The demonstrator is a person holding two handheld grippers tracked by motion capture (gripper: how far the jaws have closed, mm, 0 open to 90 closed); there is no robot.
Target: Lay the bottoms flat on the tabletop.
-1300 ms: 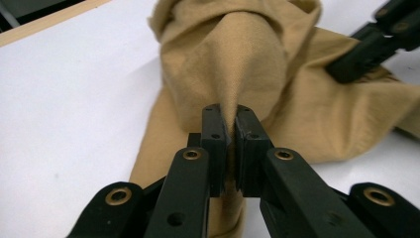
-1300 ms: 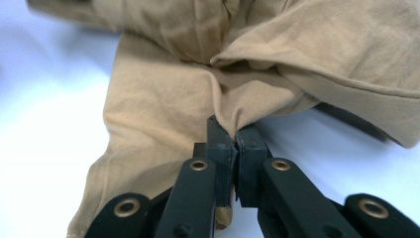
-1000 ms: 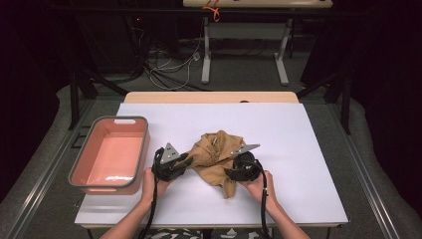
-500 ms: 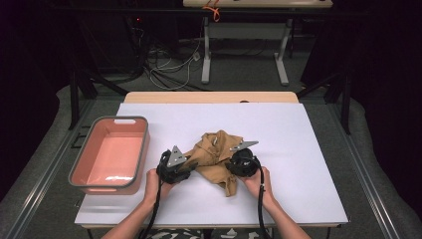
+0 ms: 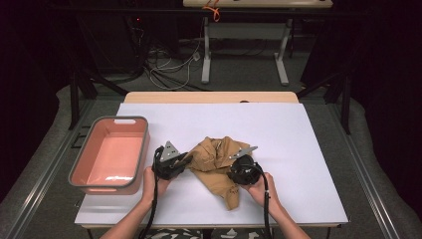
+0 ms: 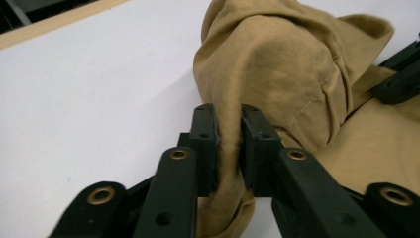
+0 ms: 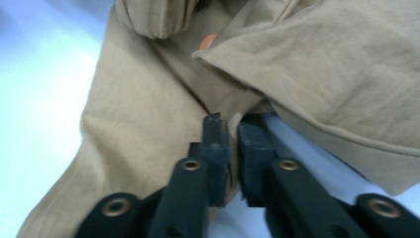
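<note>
Covering the table is a white sheet, and the pink tub at its left holds nothing. Between the grippers lies the tan cloth. Left gripper and right gripper each pinch a fold.

Over the last second I have drawn both hands back toward my side of the white worktop. The left gripper has also shifted a little to the right, closing on the right gripper. The crumpled tan cotton garment has come along with them: it sat further up the sheet before, and its lower tail now trails down between my wrists. Its bunched upper folds have settled differently.
</note>
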